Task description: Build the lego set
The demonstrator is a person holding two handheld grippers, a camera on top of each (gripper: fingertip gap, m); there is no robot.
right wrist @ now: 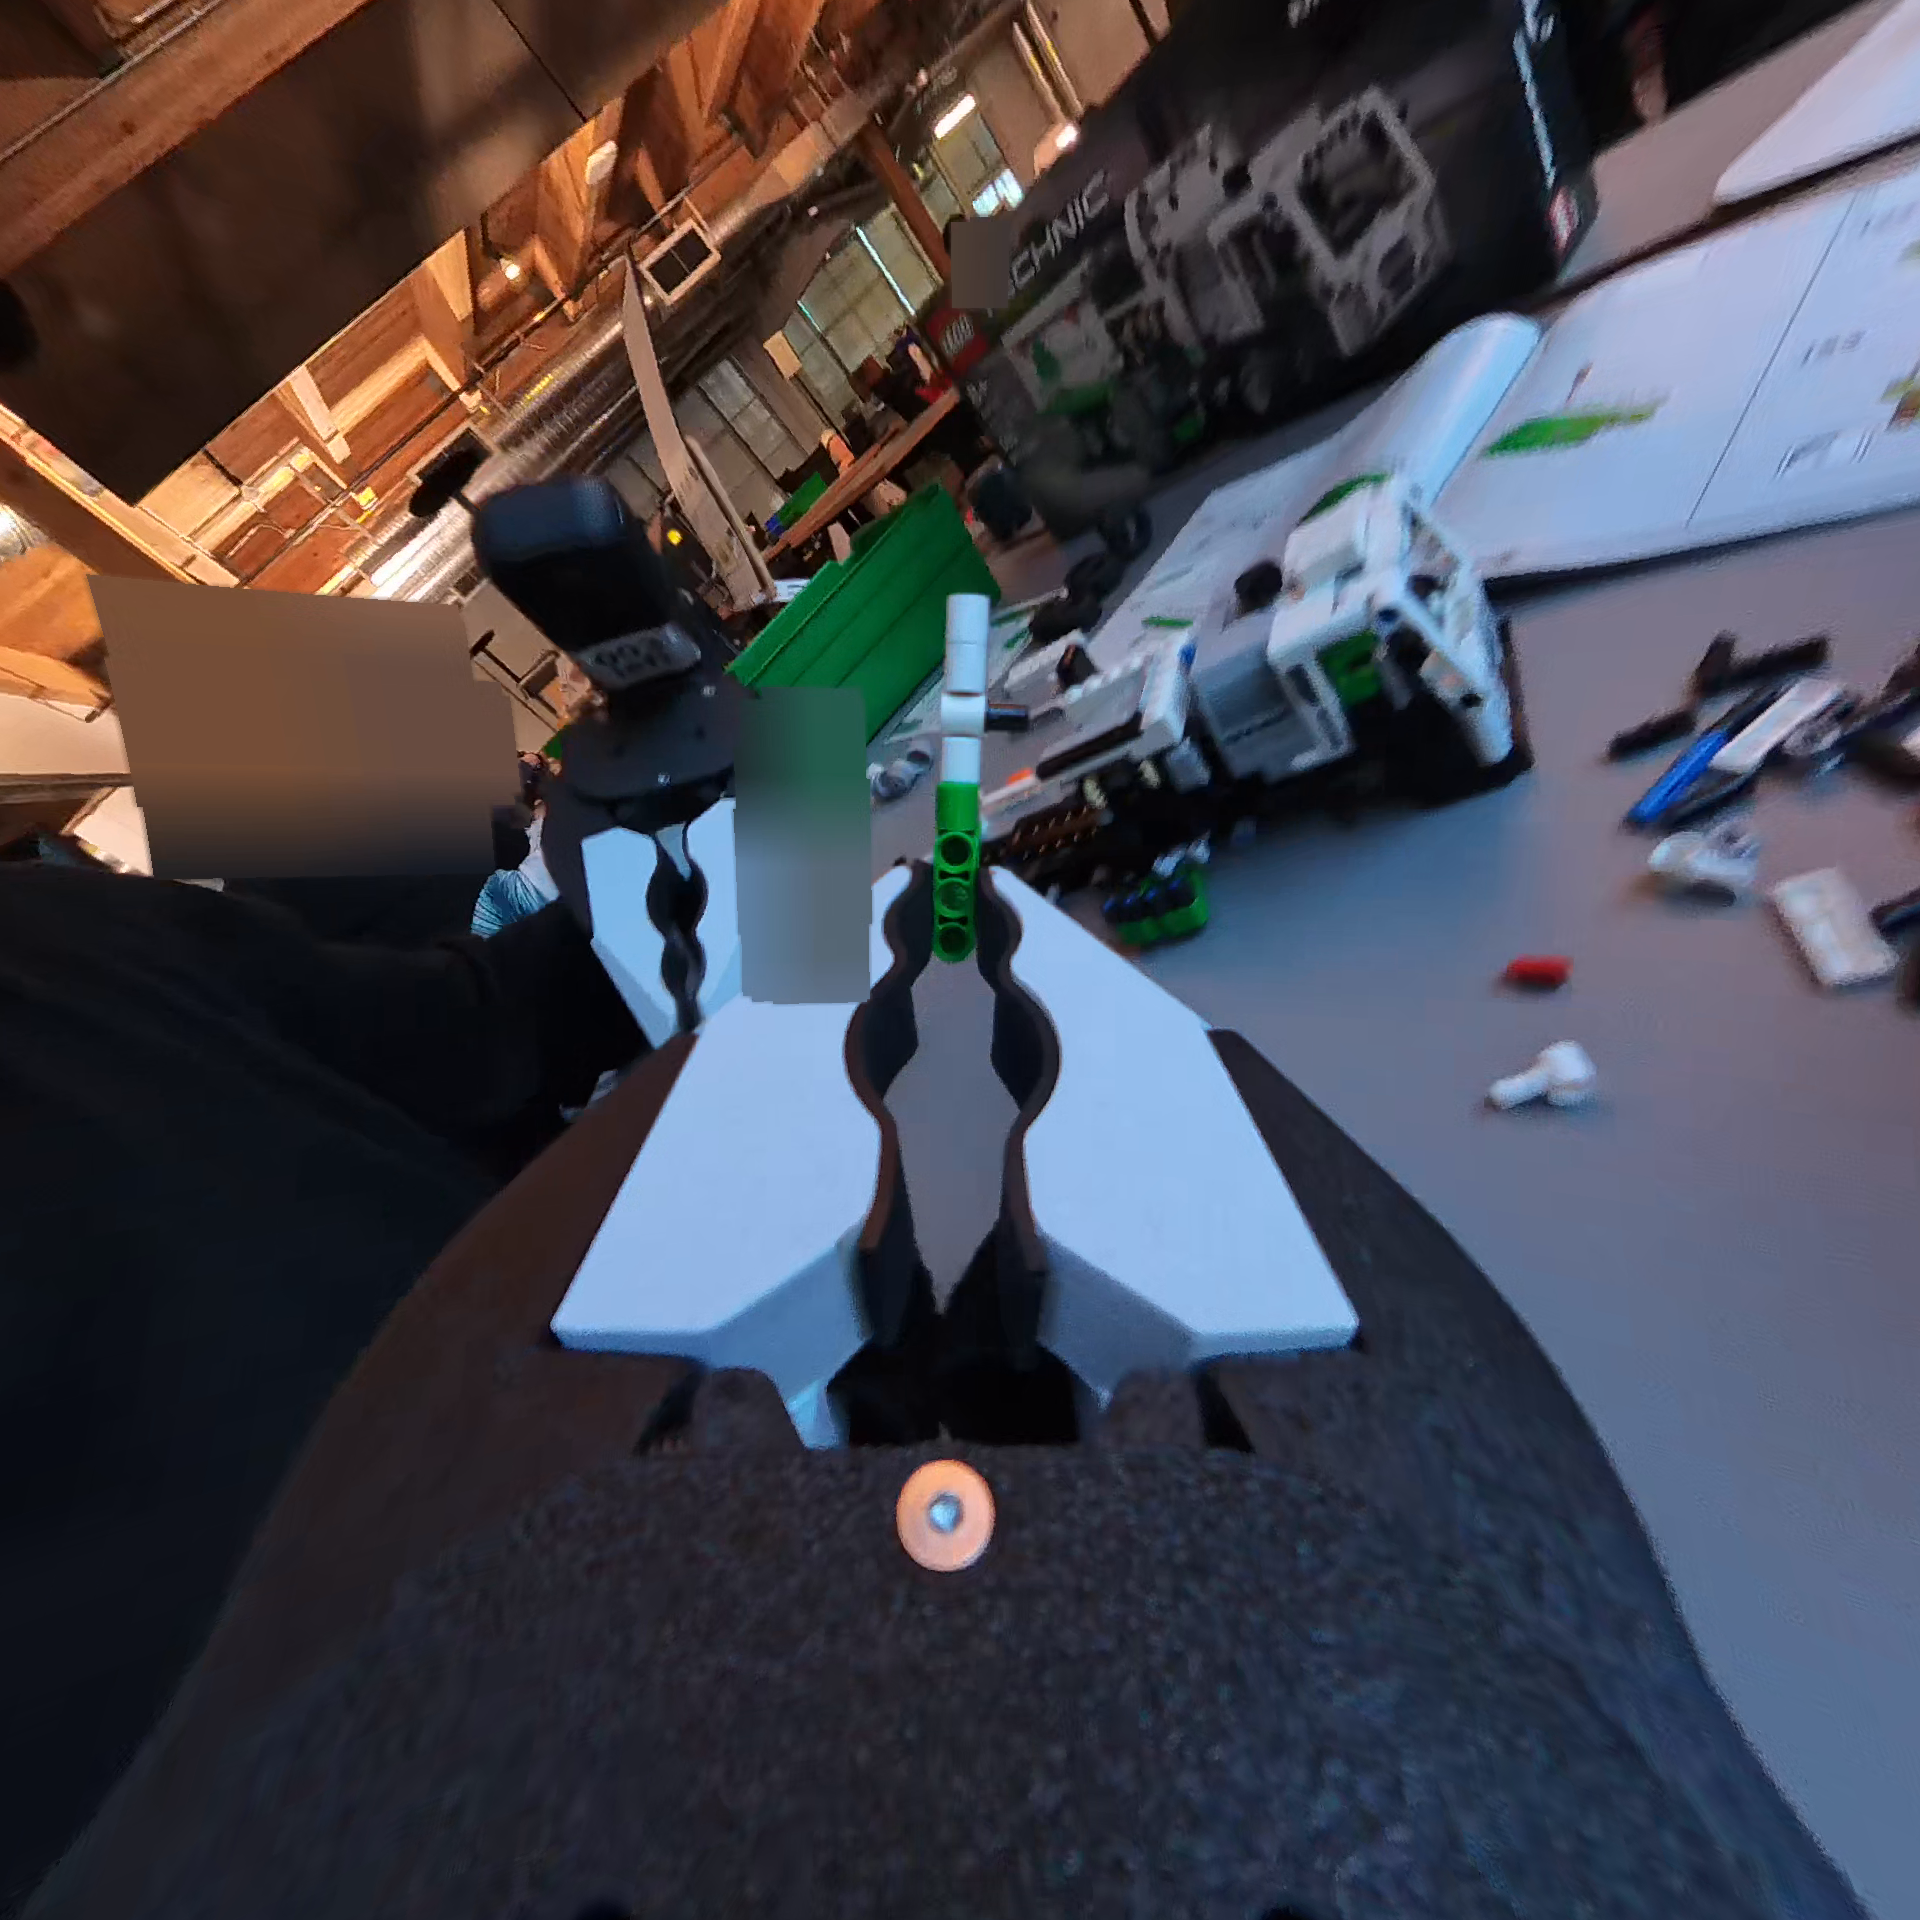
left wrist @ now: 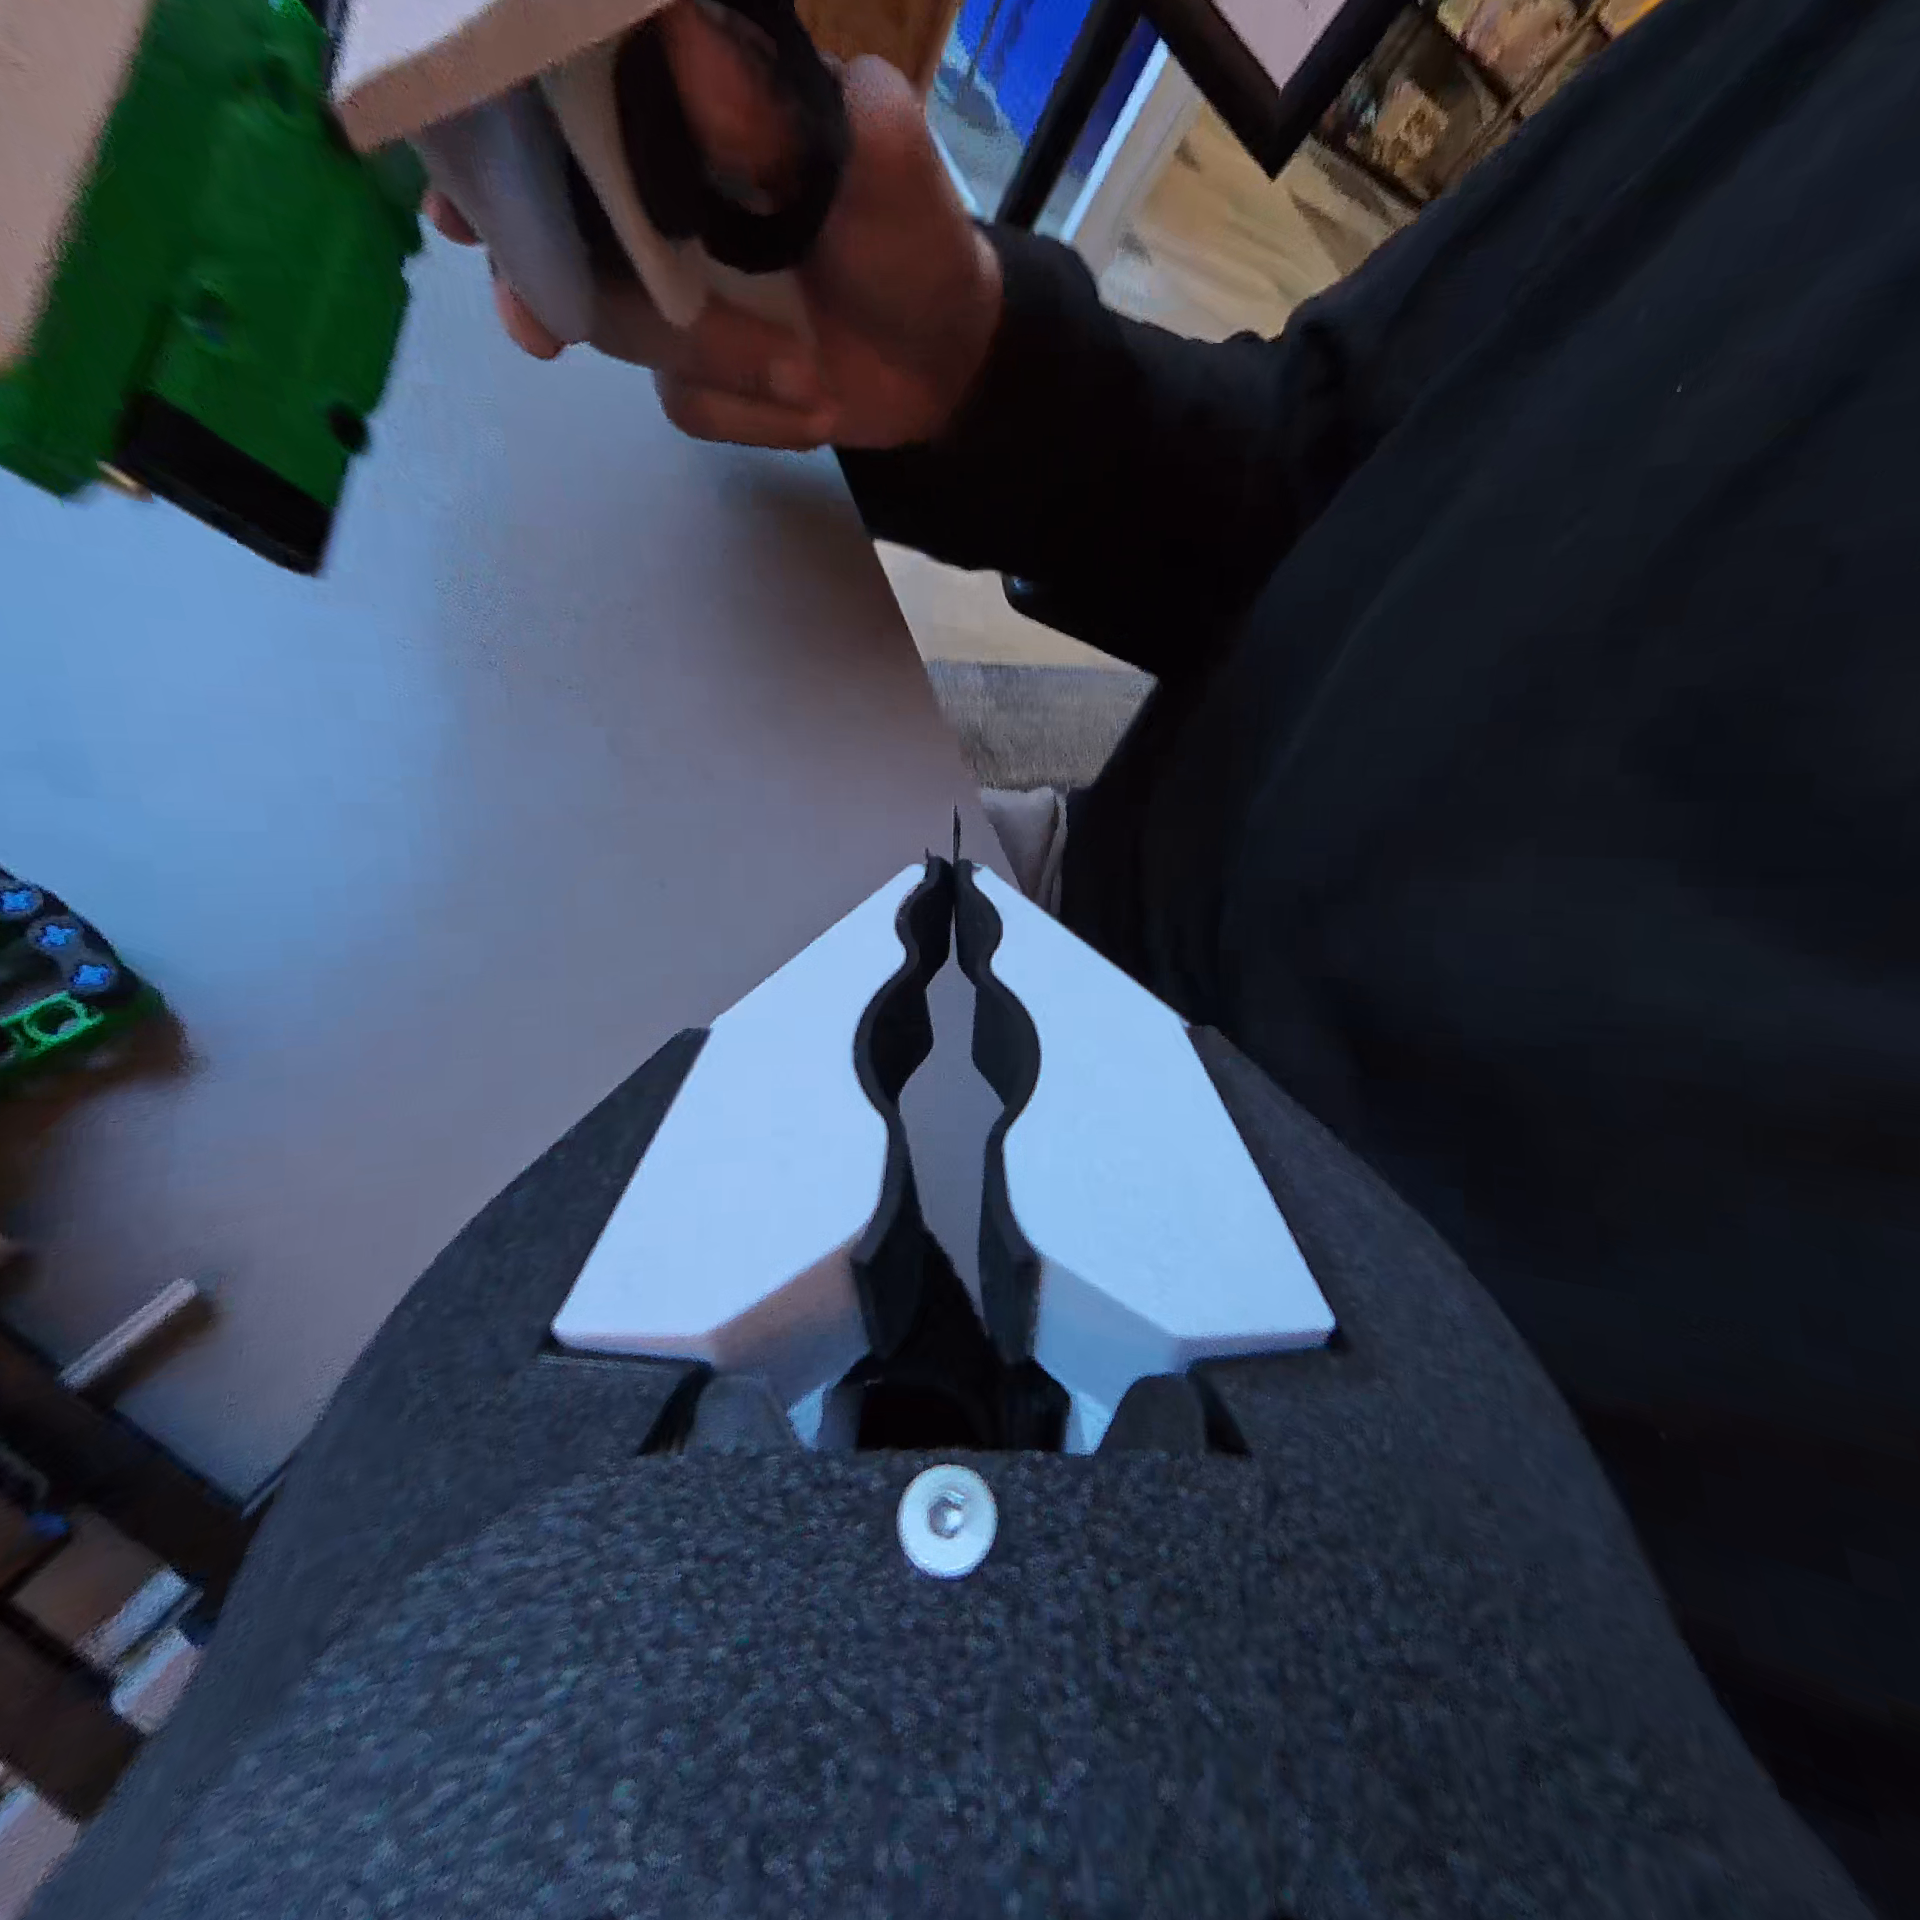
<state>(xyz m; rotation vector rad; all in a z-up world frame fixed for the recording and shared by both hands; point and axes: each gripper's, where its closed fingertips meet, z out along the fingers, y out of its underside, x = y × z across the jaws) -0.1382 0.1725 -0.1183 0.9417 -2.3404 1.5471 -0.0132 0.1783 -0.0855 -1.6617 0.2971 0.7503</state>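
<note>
Being clamped between the tips of the right hand-held gripper (right wrist: 951, 883), a green-and-white lego rod (right wrist: 958, 769) above the grey surface (right wrist: 1455, 1299), partly built truck (right wrist: 1351, 665) beyond, left hand-held gripper (left wrist: 951, 868) pinched together on a thin dark sliver, too small to be identified.

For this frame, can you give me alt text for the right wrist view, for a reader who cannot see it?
The right gripper pinches a slim green-and-white lego piece upright at its fingertips, above a grey table. Behind it stand a partly built white truck model, scattered loose parts and open instruction pages; the left gripper shows at left.
</note>
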